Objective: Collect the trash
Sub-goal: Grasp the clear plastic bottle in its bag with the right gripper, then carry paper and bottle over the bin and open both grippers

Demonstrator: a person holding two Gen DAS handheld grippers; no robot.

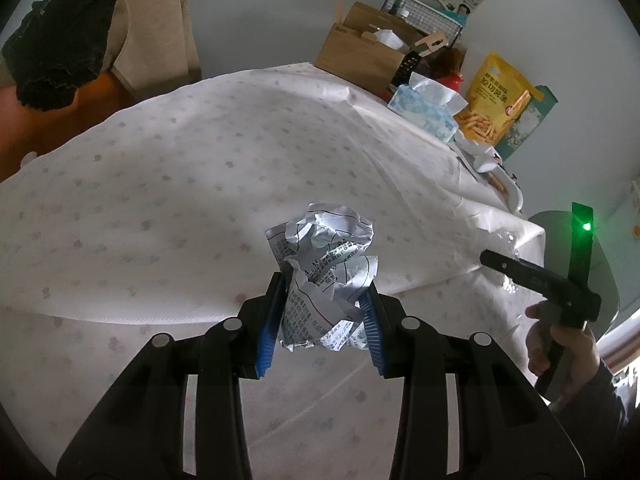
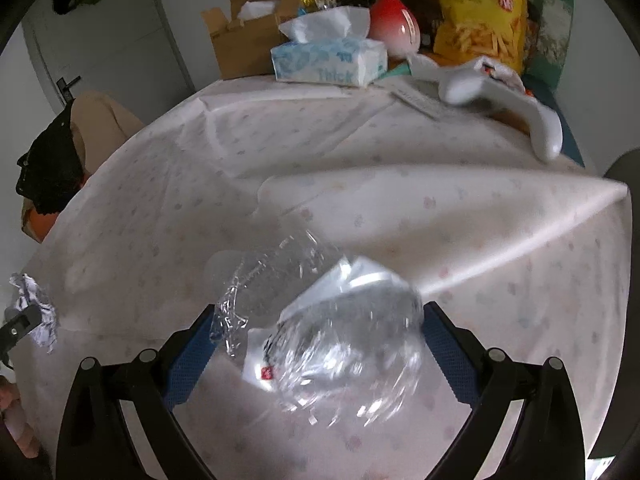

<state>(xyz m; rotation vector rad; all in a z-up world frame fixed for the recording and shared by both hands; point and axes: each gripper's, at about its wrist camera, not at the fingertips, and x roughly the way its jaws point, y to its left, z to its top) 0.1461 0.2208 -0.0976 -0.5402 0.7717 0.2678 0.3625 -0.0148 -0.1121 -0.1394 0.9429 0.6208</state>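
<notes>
My left gripper (image 1: 324, 300) is shut on a crumpled ball of printed paper (image 1: 328, 276) and holds it at the near edge of the table with the white dotted cloth (image 1: 200, 160). The paper ball also shows at the left edge of the right wrist view (image 2: 34, 308). My right gripper (image 2: 316, 332) has a crushed clear plastic bottle (image 2: 340, 336) between its blue pads; the bottle is blurred and the jaws stand wide around it. The right gripper shows at the right of the left wrist view (image 1: 540, 280), by the table's corner.
At the back of the table stand a cardboard box (image 1: 360, 52), a blue tissue box (image 2: 328, 60), a yellow snack bag (image 2: 476, 12), a red-white vase (image 2: 394, 24) and a white handheld device (image 2: 504, 96). A chair with dark clothing (image 1: 68, 40) stands beyond the table.
</notes>
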